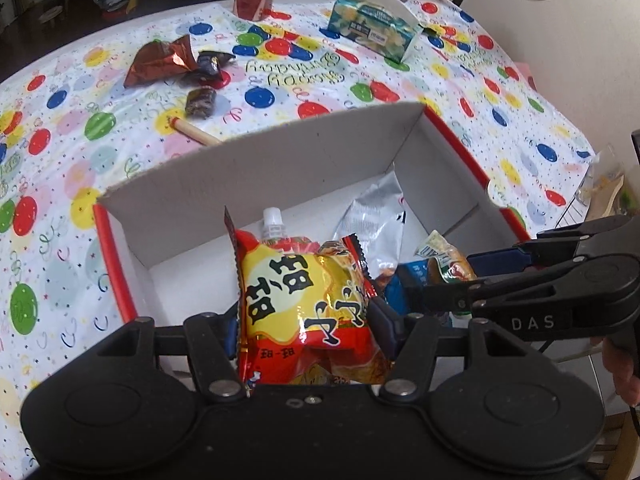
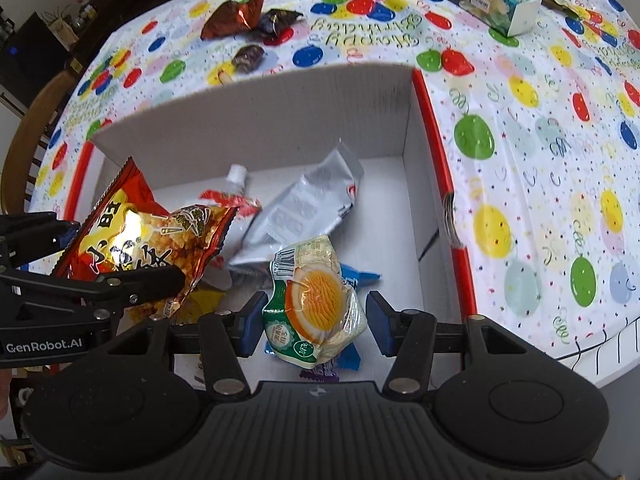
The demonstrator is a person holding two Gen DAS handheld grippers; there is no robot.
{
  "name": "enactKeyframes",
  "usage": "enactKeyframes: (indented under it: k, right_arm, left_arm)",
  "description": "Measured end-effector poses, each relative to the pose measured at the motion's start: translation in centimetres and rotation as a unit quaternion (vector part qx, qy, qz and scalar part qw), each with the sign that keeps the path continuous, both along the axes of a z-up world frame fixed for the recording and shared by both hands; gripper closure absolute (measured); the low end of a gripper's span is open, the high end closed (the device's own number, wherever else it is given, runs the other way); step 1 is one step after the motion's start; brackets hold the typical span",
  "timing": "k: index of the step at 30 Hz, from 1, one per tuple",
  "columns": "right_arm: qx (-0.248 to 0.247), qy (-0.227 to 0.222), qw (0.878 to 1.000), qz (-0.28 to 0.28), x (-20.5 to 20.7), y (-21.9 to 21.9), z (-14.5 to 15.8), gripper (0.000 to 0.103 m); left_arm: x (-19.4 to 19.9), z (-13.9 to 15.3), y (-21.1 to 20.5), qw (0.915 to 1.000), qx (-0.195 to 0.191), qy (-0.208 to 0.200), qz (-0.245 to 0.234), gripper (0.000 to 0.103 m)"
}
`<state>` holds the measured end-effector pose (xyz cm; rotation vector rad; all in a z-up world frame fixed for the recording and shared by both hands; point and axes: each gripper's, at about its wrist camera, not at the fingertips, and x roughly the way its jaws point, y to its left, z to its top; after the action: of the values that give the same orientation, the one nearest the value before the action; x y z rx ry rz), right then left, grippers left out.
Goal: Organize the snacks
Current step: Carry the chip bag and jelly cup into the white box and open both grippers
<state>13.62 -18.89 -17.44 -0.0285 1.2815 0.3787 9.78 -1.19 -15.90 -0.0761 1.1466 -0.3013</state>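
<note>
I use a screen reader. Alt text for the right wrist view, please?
The right gripper, open, flanks a green-and-orange cookie packet over a white cardboard box. The left gripper holds a red-and-yellow snack bag there.

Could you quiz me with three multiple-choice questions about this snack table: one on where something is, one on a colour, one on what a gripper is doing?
1. Where is the silver pouch?
A. inside the box
B. on the tablecloth
C. in a gripper

2. What colour is the box's outer edge?
A. green
B. red
C. black

3. What is the left gripper doing?
A. hanging open and empty
B. pinching the tissue box
C. gripping the red-and-yellow snack bag

Answers: 1 A, it lies on the box floor. 2 B, red trim runs along the rim. 3 C, both pads press the bag's sides.
</note>
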Motion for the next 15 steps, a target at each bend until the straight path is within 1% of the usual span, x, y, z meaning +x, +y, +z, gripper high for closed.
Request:
enactKeyframes:
  k: [9,15]
  right_arm:
    - [-0.008,0.007,1.000,0.006,-0.6,0.2,-1.1,0.050]
    - [-0.009,0.013,1.000,0.006,-0.8,0.3,-1.7,0.049]
  left_arm:
    - [-0.2,-1.3,-0.5,0.9999,0.000,0.005,-0.017,0.043]
    - [-0.5,-1.7,-0.8,0.9996,0.010,-0.001,-0.025,0.043]
